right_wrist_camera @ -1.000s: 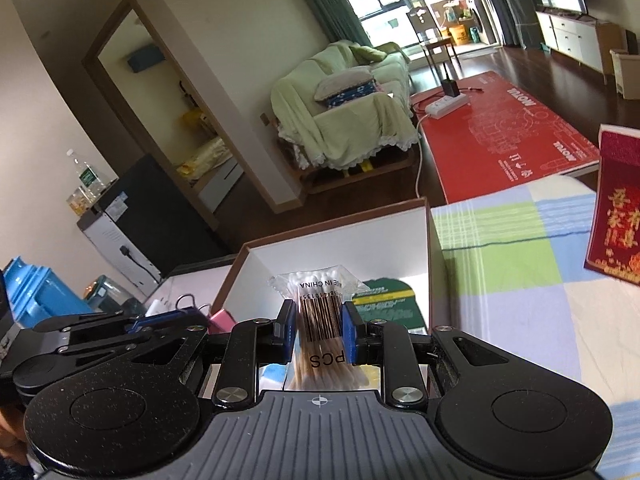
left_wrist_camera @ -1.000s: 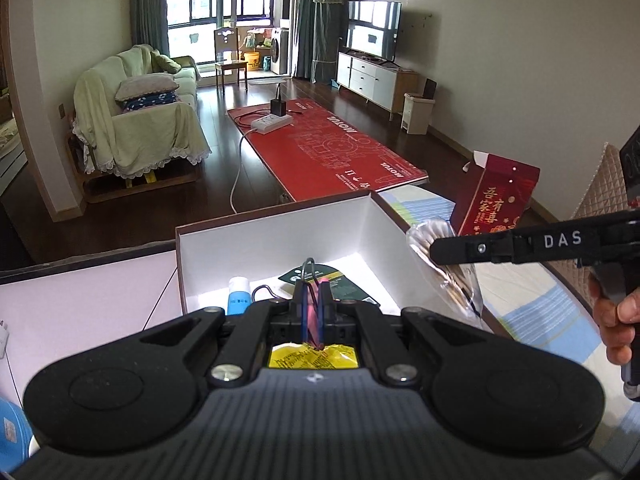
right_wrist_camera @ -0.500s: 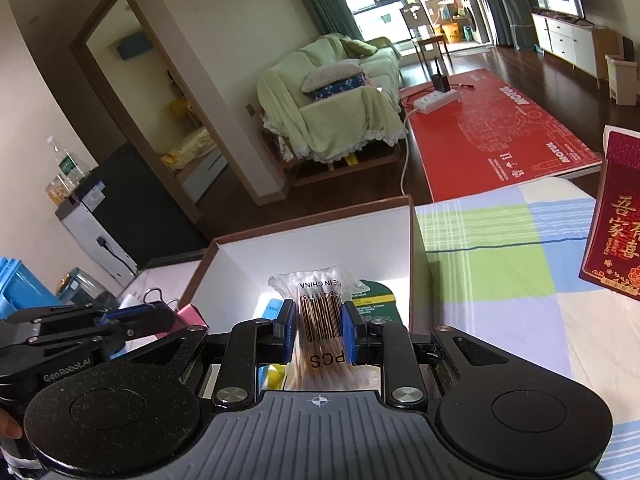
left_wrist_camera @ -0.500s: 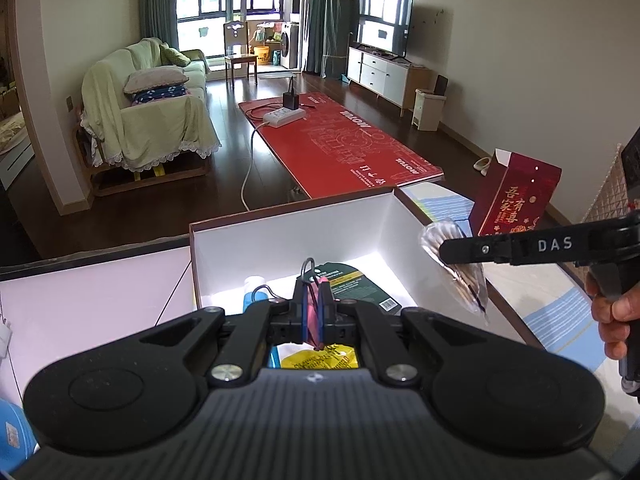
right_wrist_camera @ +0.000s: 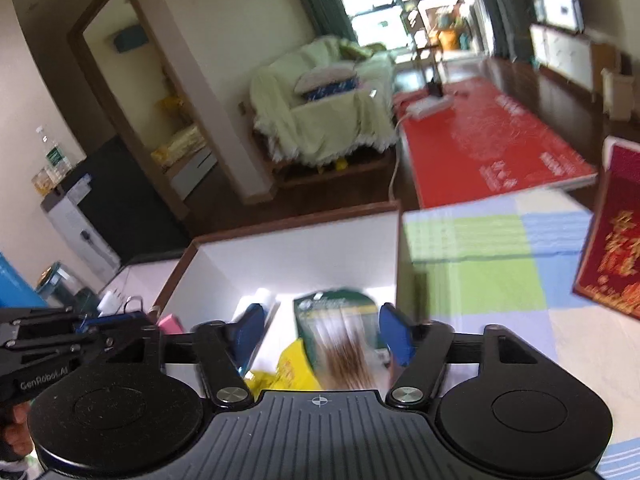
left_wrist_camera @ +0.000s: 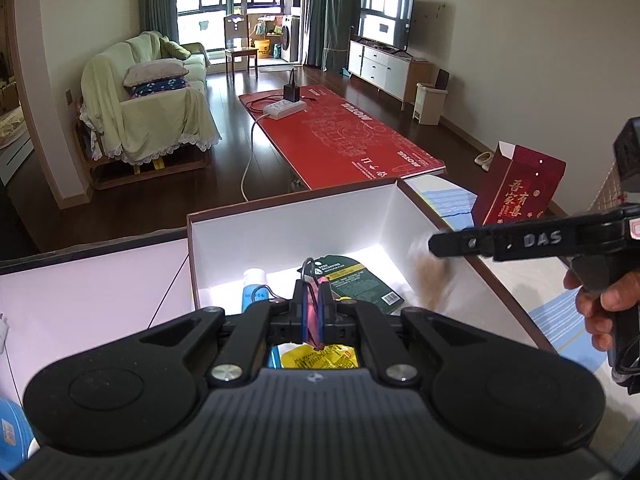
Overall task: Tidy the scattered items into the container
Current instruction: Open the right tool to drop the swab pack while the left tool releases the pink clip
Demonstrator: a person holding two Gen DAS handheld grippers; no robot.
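The open box (left_wrist_camera: 288,200), white inside with a brown rim, holds a green packet (left_wrist_camera: 352,280), a blue-and-white bottle (left_wrist_camera: 254,284) and a yellow packet (left_wrist_camera: 316,358). My left gripper (left_wrist_camera: 314,308) hangs over the box's near side, shut on a thin pink item (left_wrist_camera: 316,320) with a black loop. My right gripper (right_wrist_camera: 320,330) is open above the box (right_wrist_camera: 296,216), its blue pads (right_wrist_camera: 248,328) wide apart. Below it a blurred bag of cotton swabs (right_wrist_camera: 344,356) is loose in mid-air over the green packet (right_wrist_camera: 336,304). The same bag (left_wrist_camera: 432,276) shows as a blur near the box's right wall.
A red gift bag (left_wrist_camera: 520,188) stands to the right of the box on a checked cloth (right_wrist_camera: 480,256). A pale pink surface (left_wrist_camera: 80,292) lies to the left, with a blue object (left_wrist_camera: 12,428) at its near corner. A person's hand (left_wrist_camera: 600,308) holds the right gripper's handle.
My right gripper has opened and let go of the cotton swab bag, which is dropping into the box. My left gripper, still holding the pink item, has moved a little farther over the box.
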